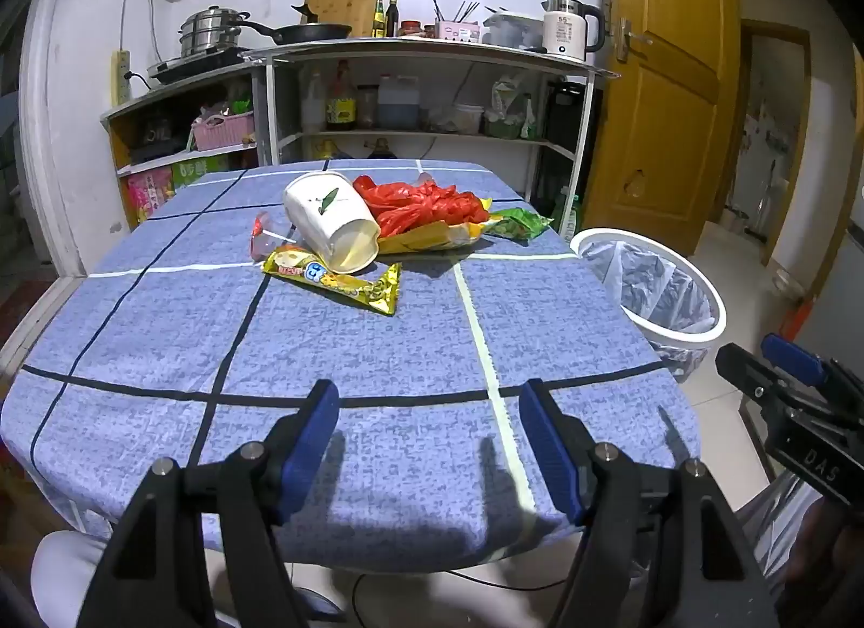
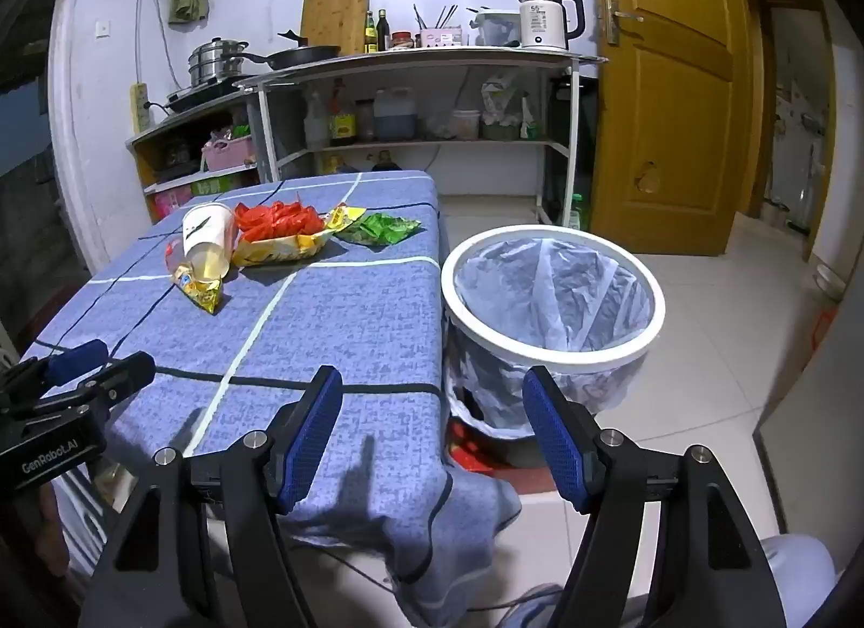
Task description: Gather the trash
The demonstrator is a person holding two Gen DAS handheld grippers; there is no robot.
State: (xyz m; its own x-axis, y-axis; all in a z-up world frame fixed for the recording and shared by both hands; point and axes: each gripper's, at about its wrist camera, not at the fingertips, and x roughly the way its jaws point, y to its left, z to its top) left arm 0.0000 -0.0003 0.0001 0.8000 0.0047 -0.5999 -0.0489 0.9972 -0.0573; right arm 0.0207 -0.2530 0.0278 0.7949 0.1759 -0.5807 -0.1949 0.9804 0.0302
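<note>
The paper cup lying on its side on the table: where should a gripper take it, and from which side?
Probably best at the open rim of the paper cup: one finger inside the mouth, one outside, pinching the wall. The mouth faces the near table edge, so come in from the near side. The open left gripper looks in line with it; the yellow wrapper lies right beneath the rim.

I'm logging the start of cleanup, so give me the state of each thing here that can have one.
White paper cup: tipped on its side, mouth toward the camera.
Red plastic bag: crumpled, on the table.
Yellow snack wrapper: lying flat, partly under the cup.
Green wrapper: crumpled, near the table edge.
White lined trash bin: upright on the floor, looks empty.
Left gripper: open, empty.
Right gripper: open, empty.
</note>
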